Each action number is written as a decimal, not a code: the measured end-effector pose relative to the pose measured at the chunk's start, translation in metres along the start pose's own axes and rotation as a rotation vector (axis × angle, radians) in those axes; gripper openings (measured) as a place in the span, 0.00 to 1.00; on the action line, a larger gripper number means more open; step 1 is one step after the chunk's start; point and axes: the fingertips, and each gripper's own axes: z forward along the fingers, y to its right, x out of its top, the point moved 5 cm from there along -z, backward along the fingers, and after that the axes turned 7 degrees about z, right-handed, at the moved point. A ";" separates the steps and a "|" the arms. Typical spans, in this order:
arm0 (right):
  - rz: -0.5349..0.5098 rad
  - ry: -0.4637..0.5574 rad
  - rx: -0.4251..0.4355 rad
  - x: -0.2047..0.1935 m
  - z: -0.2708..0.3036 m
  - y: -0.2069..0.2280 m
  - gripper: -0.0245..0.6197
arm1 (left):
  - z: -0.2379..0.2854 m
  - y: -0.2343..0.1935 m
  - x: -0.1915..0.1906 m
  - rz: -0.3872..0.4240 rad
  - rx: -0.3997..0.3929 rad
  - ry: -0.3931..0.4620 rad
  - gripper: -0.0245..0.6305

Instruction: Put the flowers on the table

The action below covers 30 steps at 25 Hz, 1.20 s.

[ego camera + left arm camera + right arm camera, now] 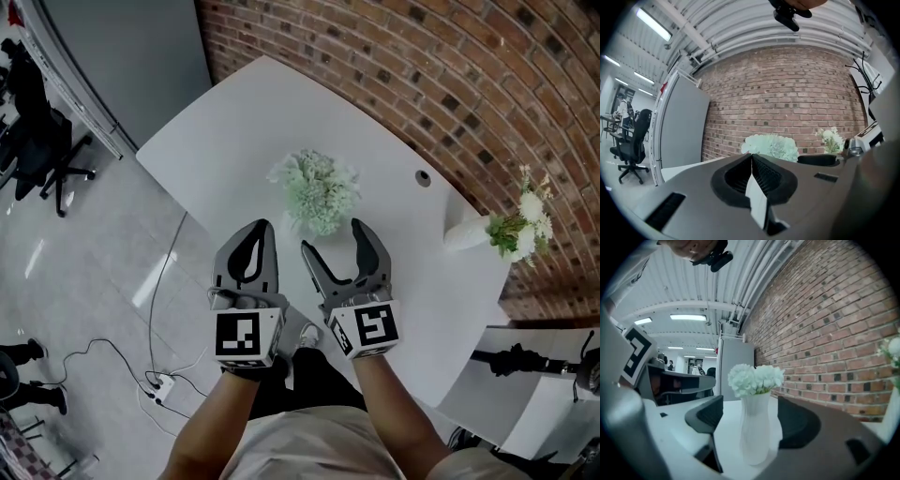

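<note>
Forearms come in from six o'clock in the head view, each hand carrying a grey gripper topped with a black-and-white marker cube. The left tongs (263, 229) point to twelve o'clock with the two jaws pressed together and nothing between them; the left gripper view (751, 157) shows their ribbed pads meeting in a single seam. The right tongs (331, 237), just beside them at three o'clock, have their jaws spread wide apart. In the right gripper view (750, 403) the white curved vase (754, 432) stands upright on the white counter (729, 423) between those open jaws, with a gap on either side, so neither jaw touches it. The bunch of pale green-white flowers (317, 190) fills its mouth, at twelve o'clock from both grippers and near the middle of the counter (225, 155).

Farther along, at two o'clock, a second white vase with white and green blooms (520, 225) sits near the counter's edge, well apart from the first. A small round cable hole (423, 177) lies between the two. A red brick wall (422, 66) runs behind the counter. At nine o'clock, on the grey floor, stands a black office chair (42, 150).
</note>
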 end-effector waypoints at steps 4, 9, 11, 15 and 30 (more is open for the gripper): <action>-0.021 -0.002 -0.014 0.015 -0.013 -0.012 0.51 | -0.012 0.003 0.013 -0.011 -0.022 0.000 0.05; -0.013 0.009 -0.026 0.028 -0.025 -0.029 0.33 | -0.027 -0.002 0.024 -0.007 -0.025 0.014 0.05; -0.005 0.008 -0.037 0.031 -0.029 -0.035 0.23 | -0.033 -0.004 0.026 -0.013 -0.028 0.011 0.05; -0.019 0.017 -0.049 0.040 -0.033 -0.044 0.12 | -0.041 -0.006 0.027 -0.014 -0.030 0.019 0.05; -0.055 0.053 -0.042 0.067 -0.060 -0.050 0.08 | -0.051 0.035 0.043 -0.027 -0.102 0.059 0.05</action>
